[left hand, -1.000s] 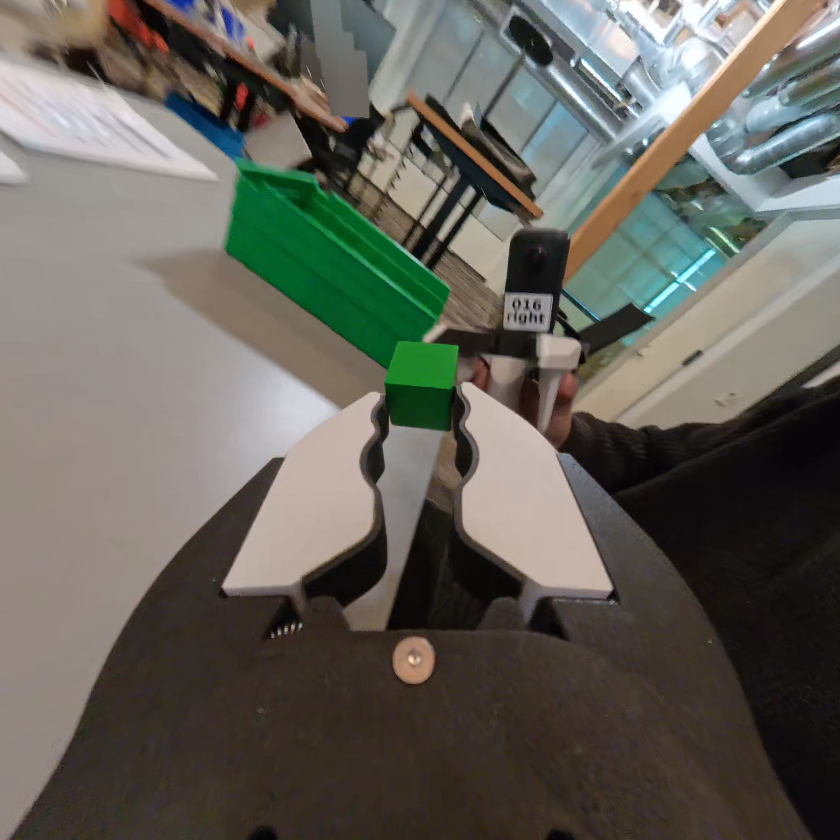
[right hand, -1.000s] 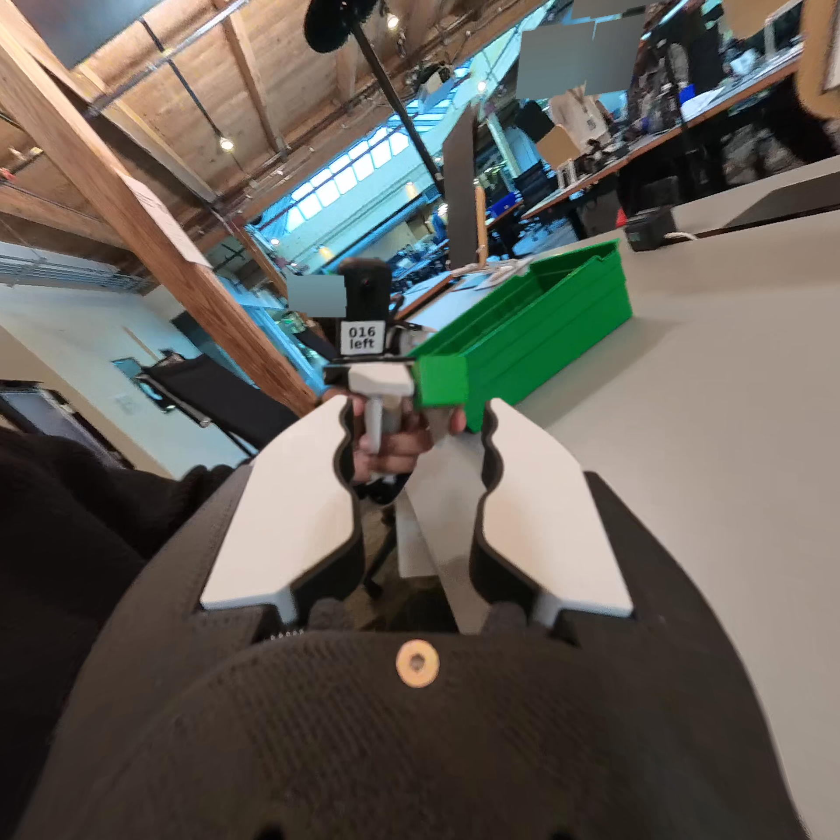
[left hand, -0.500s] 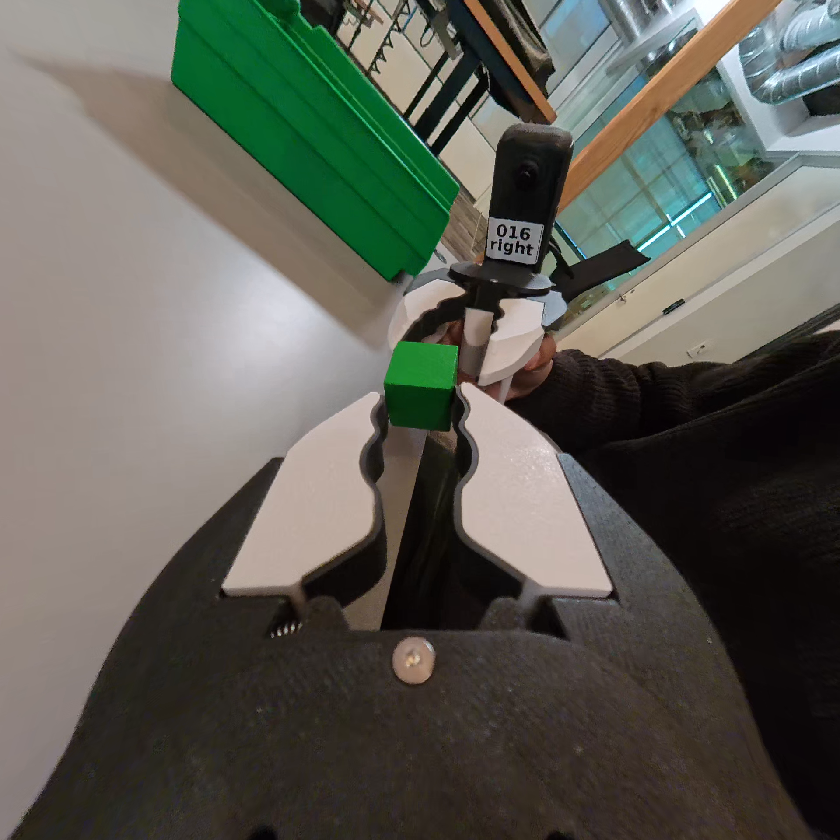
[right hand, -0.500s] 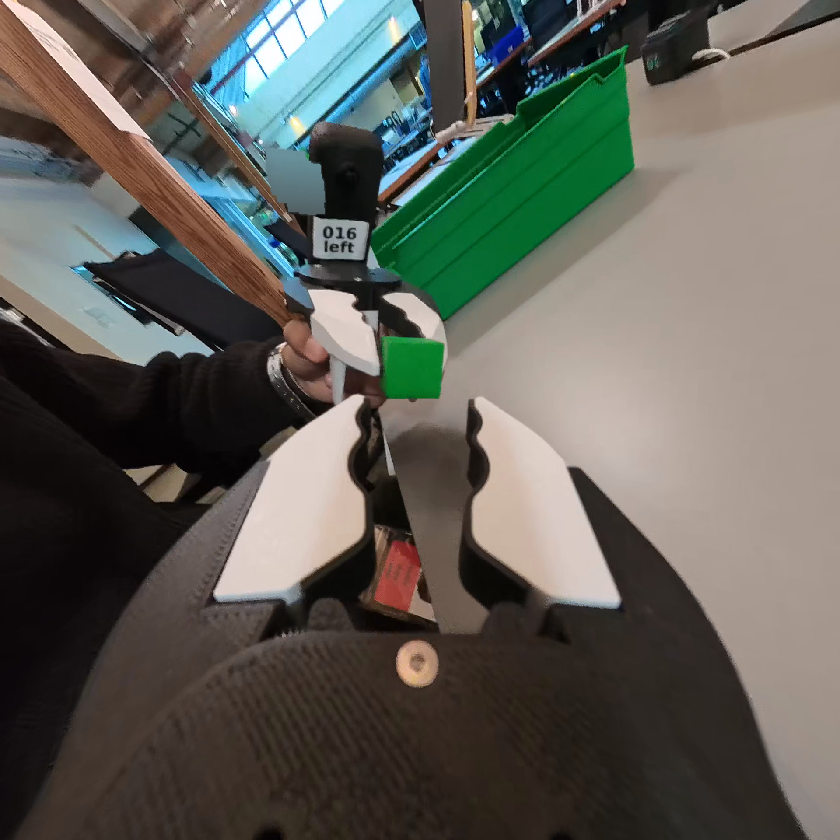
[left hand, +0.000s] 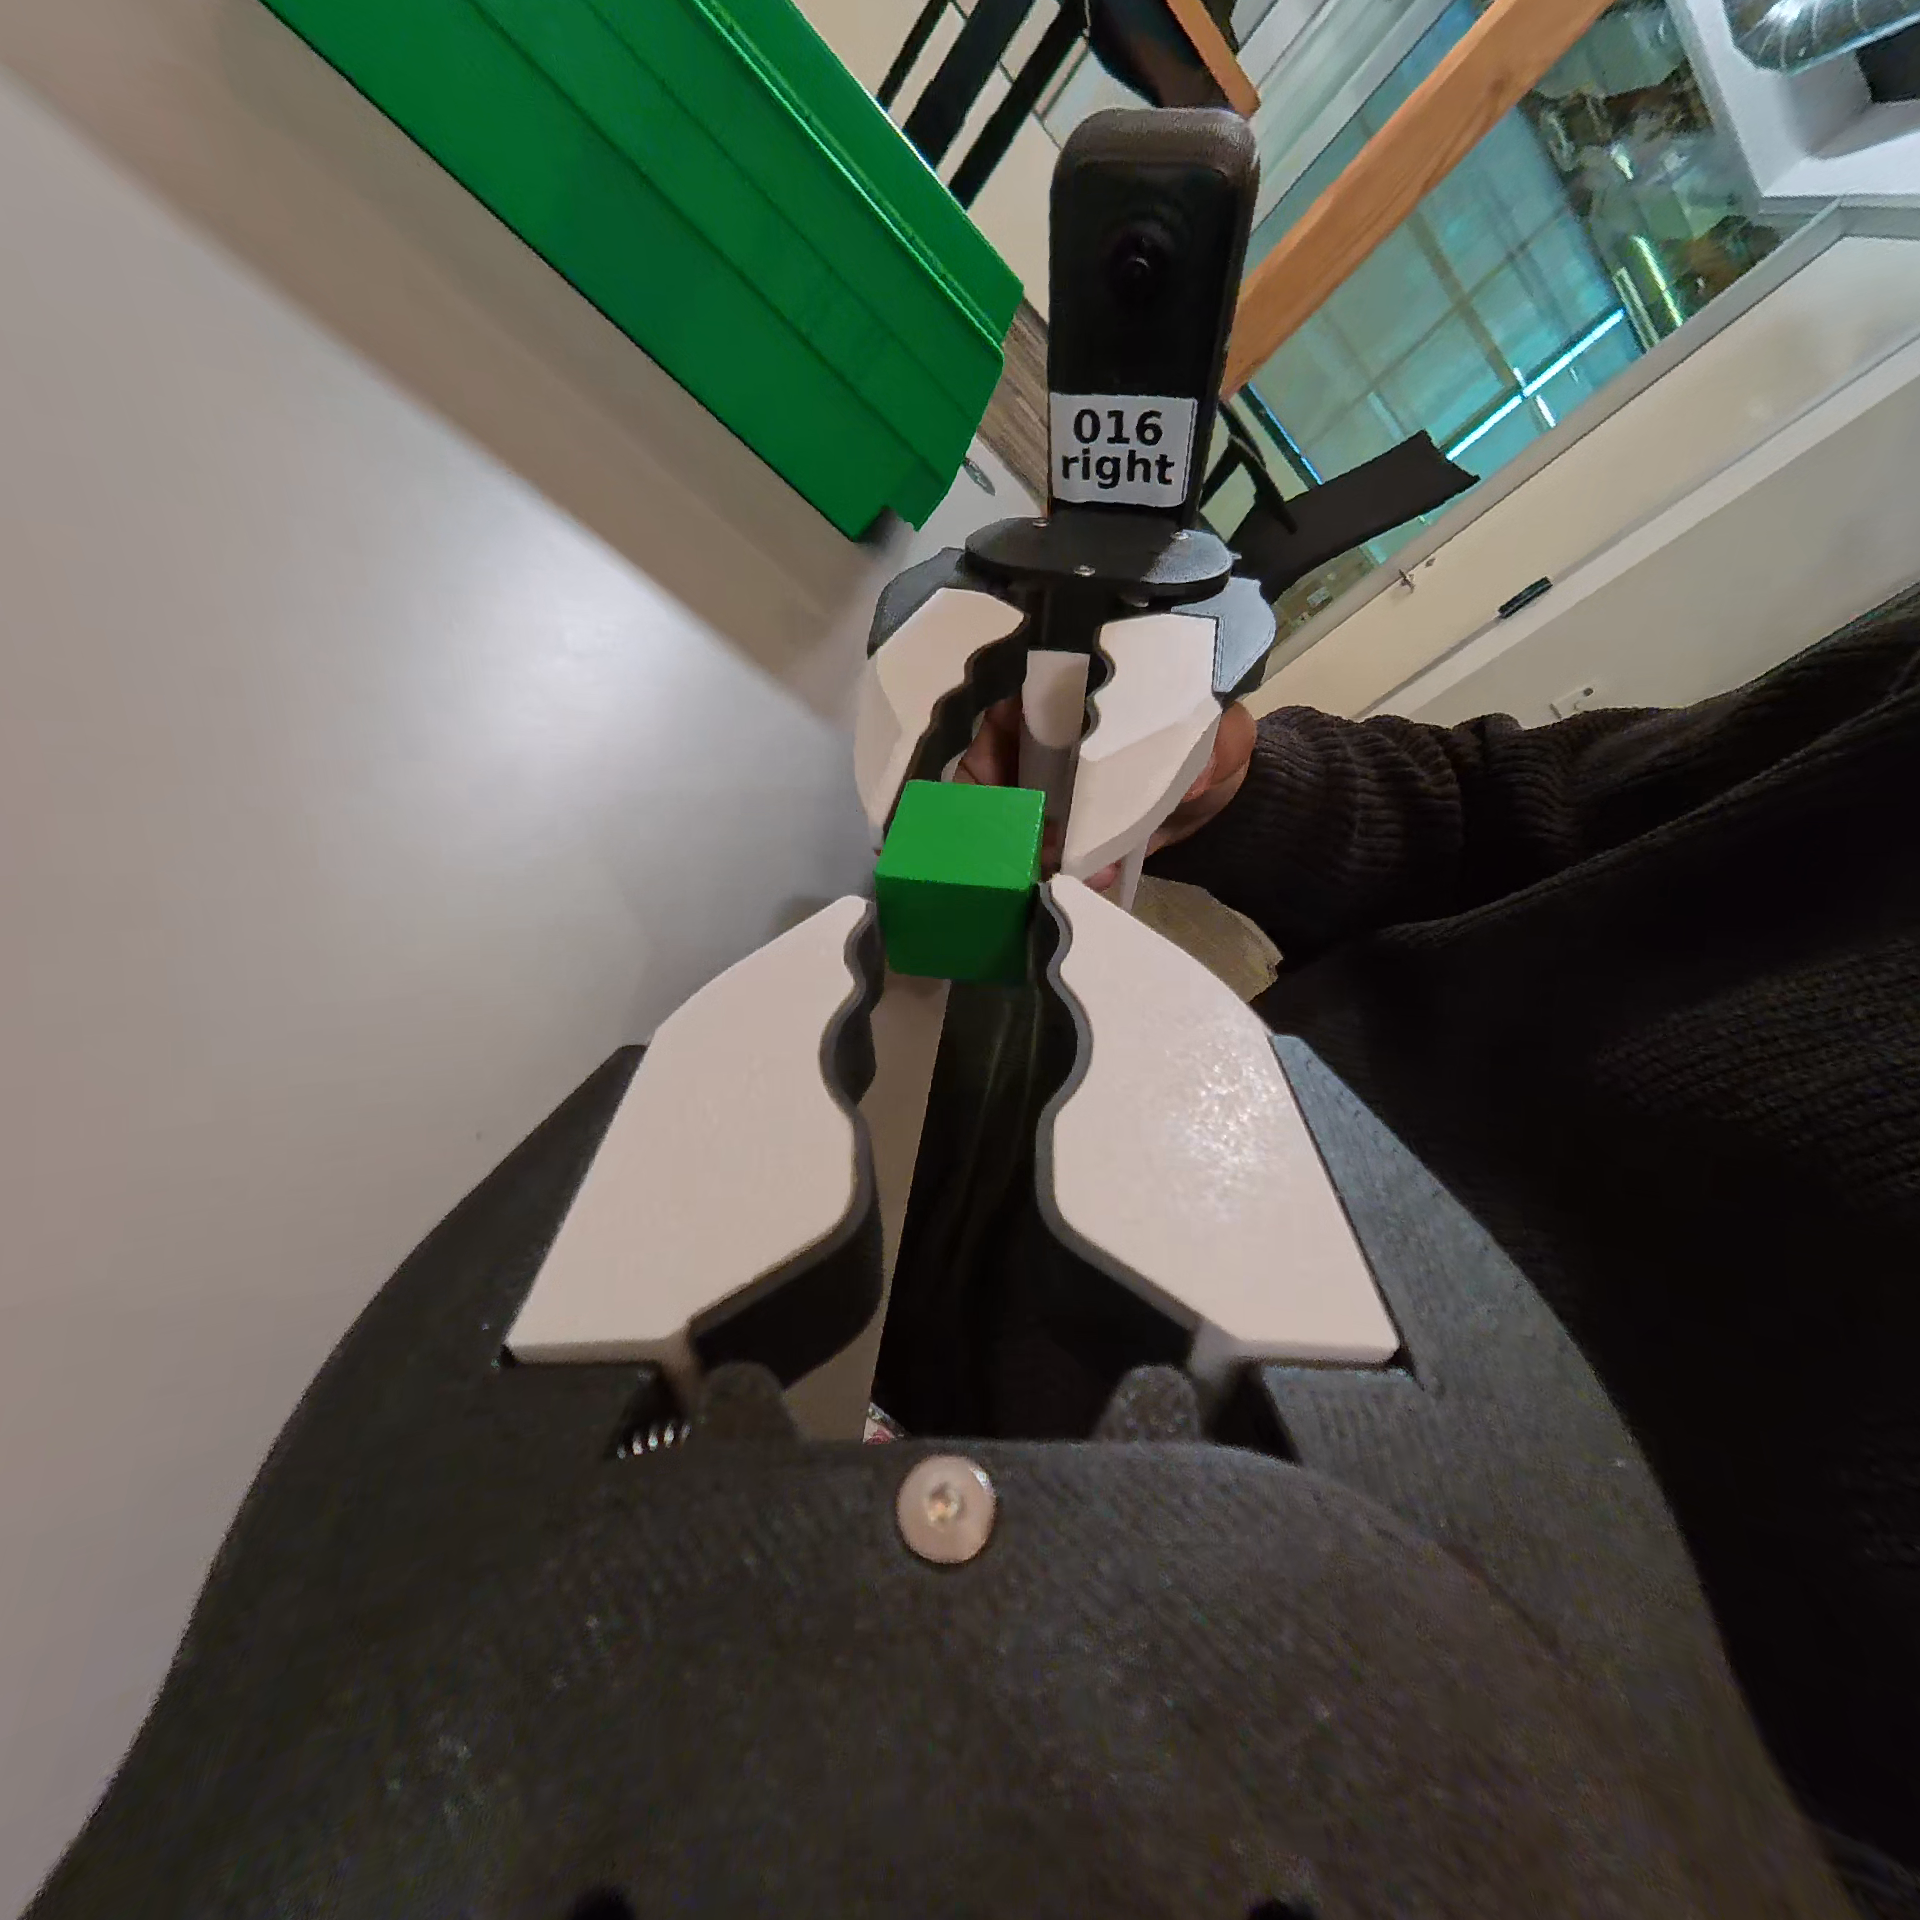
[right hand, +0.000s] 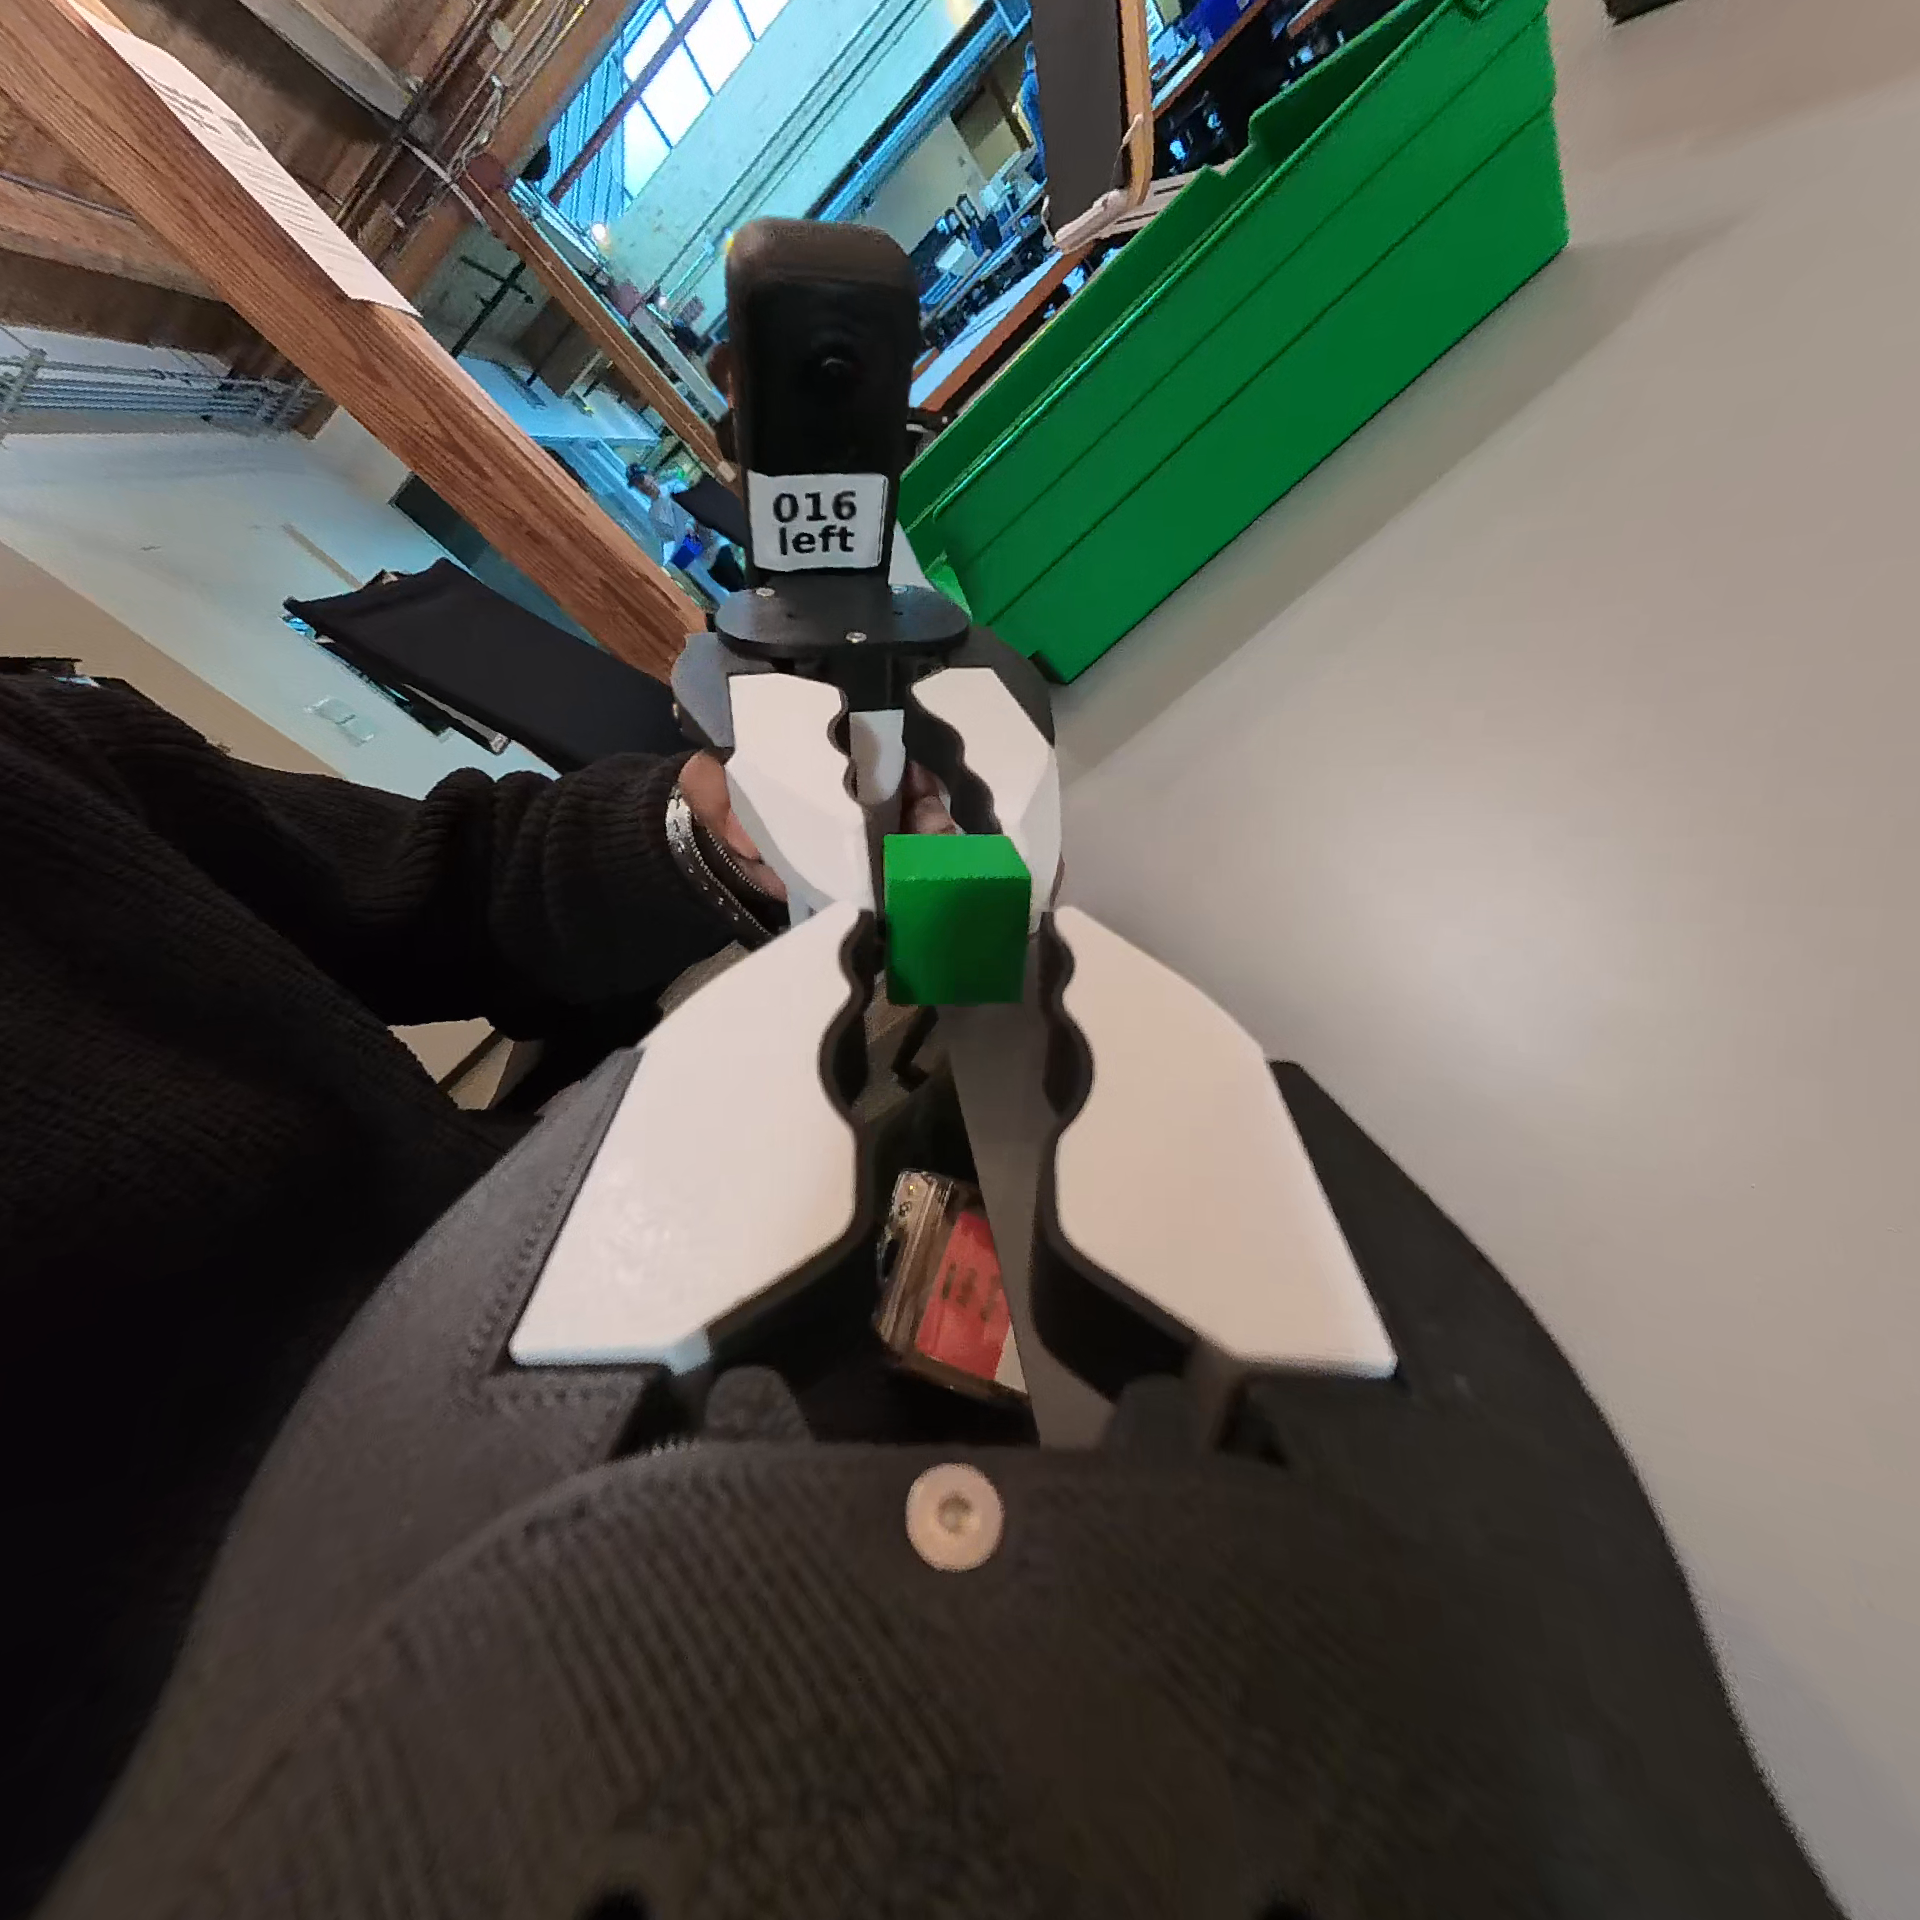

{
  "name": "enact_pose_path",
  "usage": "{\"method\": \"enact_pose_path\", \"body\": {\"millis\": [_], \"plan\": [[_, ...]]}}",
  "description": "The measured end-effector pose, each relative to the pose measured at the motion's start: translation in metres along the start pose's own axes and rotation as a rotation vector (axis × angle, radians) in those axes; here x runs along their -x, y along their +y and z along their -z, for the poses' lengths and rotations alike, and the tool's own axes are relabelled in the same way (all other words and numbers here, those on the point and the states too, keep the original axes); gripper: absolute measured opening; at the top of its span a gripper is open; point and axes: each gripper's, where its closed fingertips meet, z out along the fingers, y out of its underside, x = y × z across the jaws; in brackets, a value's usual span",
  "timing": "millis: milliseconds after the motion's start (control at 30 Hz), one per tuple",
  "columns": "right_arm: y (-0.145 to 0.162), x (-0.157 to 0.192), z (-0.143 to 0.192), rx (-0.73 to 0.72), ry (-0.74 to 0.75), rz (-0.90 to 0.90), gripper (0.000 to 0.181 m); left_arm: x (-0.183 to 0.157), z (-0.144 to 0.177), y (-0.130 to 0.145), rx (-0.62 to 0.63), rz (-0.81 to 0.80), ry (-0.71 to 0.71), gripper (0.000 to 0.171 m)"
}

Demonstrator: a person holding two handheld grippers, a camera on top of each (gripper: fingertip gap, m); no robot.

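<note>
My left gripper (left hand: 956,912) is shut on a small green cube (left hand: 951,930), held in the air off the edge of a grey table (left hand: 312,831). My right gripper (right hand: 956,920) faces it tip to tip. Its jaws stand against the sides of the same cube (right hand: 951,940), so both grippers hold it from opposite ends. In each view the other gripper's white fingers (left hand: 1143,727) (right hand: 790,790) and black camera post show just behind the cube, held by a hand in a black sleeve (right hand: 468,883).
A long green plastic bin (left hand: 727,208) (right hand: 1299,416) stands on the table beyond the grippers. The person's black-sleeved arms (left hand: 1558,935) fill the side away from the table. A red and silver object (right hand: 956,1309) lies below the table edge. A wooden beam (right hand: 364,343) rises behind.
The two grippers have come together, tip to tip. The right gripper's jaws were wide open and empty before, and have narrowed onto the cube. The left gripper has kept its grip.
</note>
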Motion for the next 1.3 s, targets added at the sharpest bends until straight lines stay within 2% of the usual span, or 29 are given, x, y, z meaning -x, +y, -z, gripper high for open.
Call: {"method": "enact_pose_path", "body": {"millis": [1300], "plan": [[0.0062,0.003,-0.0016,0.043,-0.034,0.004,0.027,-0.0036,-0.0002,0.0027,0.019,-0.027,0.022,0.028]]}}
